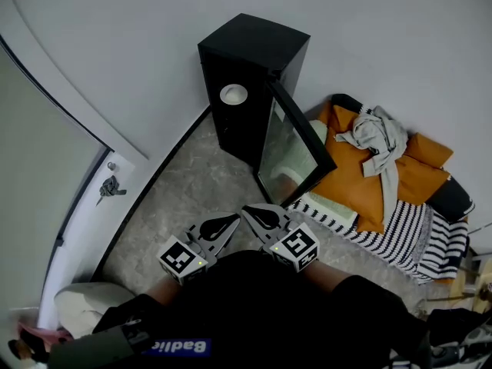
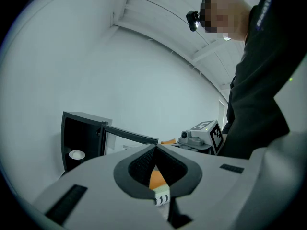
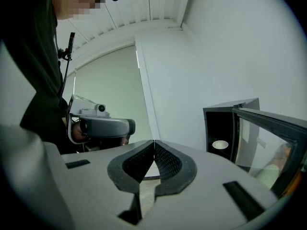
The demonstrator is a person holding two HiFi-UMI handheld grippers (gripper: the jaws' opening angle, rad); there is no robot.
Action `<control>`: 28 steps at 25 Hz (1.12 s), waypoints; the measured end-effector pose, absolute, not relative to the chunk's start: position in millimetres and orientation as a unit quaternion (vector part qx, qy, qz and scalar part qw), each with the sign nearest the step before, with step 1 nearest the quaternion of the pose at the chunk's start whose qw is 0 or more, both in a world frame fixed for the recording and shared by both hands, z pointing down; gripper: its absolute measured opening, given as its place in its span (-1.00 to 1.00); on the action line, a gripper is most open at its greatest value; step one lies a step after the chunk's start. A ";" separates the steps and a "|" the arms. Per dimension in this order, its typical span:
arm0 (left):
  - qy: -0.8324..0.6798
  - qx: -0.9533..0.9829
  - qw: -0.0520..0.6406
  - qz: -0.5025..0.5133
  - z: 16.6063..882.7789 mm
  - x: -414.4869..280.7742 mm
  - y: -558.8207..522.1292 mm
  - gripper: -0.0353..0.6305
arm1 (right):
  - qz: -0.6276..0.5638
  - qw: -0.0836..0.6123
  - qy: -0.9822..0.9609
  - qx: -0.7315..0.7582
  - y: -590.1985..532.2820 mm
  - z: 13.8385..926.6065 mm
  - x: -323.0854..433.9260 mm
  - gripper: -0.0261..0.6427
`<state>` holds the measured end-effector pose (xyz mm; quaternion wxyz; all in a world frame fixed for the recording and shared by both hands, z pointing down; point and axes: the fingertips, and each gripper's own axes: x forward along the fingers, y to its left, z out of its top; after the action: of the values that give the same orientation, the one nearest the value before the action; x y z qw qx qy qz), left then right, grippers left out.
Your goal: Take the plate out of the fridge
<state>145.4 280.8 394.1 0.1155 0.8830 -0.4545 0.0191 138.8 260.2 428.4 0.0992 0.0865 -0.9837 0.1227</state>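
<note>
I am holding the left hand-held gripper and the right hand-held gripper side by side near my body, each with its jaws pressed together on nothing. Farther ahead, a black fridge is standing on the floor, its glass door hanging open to the right. The white plate is sitting inside the fridge, well apart from both hand-held grippers.

Matt black fridge (glossy glass door).
</note>
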 end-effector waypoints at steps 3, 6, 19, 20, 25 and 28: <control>-0.467 0.876 0.120 0.017 395.0 150.3 275.4 -0.88 | 0.124 0.099 -0.984 0.078 254.7 429.0 144.8 -0.89; -0.481 0.868 0.123 0.016 397.2 156.2 270.7 -0.88 | 0.126 0.098 -0.985 0.068 250.2 431.6 151.0 -0.89; -0.510 0.849 0.135 0.016 411.4 149.7 247.7 -0.88 | 0.138 0.109 -0.983 0.047 224.2 448.0 148.1 -0.89; -0.507 0.851 0.136 0.015 413.0 145.6 243.6 -0.88 | 0.138 0.112 -0.983 0.051 219.9 449.5 143.7 -0.89; -0.488 0.861 0.142 0.010 418.0 114.4 217.5 -0.88 | 0.141 0.122 -0.980 0.071 195.4 455.7 113.3 -0.89; -0.475 0.868 0.146 0.010 420.4 90.0 200.0 -0.88 | 0.148 0.130 -0.977 0.085 178.7 460.5 89.5 -0.89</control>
<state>90.0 200.0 420.4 0.1458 0.8680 -0.4746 0.0097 89.5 178.7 460.5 0.1295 0.0845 -0.9769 0.1478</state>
